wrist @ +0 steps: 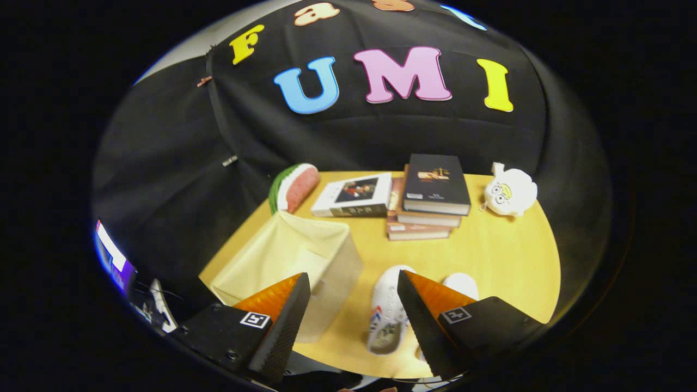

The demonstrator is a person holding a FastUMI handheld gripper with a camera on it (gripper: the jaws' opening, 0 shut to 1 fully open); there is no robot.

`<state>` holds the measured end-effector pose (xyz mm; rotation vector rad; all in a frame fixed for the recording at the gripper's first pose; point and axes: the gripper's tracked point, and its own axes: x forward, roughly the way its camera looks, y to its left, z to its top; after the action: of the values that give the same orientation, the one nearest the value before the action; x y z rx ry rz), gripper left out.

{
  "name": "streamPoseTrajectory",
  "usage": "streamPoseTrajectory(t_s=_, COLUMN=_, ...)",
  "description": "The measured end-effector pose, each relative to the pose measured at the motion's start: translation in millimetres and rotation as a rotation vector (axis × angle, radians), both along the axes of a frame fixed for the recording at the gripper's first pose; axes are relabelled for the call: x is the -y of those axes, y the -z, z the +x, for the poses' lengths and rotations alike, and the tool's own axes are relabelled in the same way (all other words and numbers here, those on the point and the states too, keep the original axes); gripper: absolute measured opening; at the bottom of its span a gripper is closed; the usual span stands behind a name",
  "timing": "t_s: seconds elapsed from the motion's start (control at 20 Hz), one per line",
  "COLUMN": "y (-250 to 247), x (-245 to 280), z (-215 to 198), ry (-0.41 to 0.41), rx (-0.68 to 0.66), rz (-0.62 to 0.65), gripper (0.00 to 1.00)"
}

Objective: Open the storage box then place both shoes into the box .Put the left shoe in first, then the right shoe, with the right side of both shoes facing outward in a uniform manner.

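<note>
A pale cream storage box (294,256) stands on the wooden table (501,250), with its lid lying flat over the top. It sits beyond my left finger and partly behind it. Two white shoes lie side by side to the right of the box. One shoe (387,313) shows between my fingers, toe pointing away, with coloured marks on its side. The other shoe (462,284) is mostly hidden behind my right finger. My gripper (353,283) hovers above the table's near part, open, with nothing between its fingers.
At the back of the table lie a watermelon-slice cushion (294,188), a white book (354,196), a stack of books (430,204) and a white plush toy (509,191). Black cloth walls close the booth behind. A screen (111,256) glows off to the left.
</note>
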<state>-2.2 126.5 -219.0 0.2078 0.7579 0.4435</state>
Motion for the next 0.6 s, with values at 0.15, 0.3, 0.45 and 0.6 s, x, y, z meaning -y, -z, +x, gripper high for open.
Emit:
streamPoseTrajectory(t_s=0.15, y=57.4, x=22.4, z=-22.7, ry=-0.025, rx=-0.07, rz=-0.15, gripper=0.96)
streamPoseTrajectory(t_s=0.3, y=95.5, x=29.4, z=-43.4, ry=-0.046, rx=-0.153, rz=-0.218, gripper=0.9)
streamPoseTrajectory(t_s=0.45, y=124.9, x=18.7, z=-37.9, ry=-0.027, rx=-0.226, rz=-0.186, gripper=0.86)
streamPoseTrajectory(t_s=0.6, y=149.0, x=12.3, z=-21.0, ry=0.015, rx=-0.315, rz=-0.138, gripper=0.82)
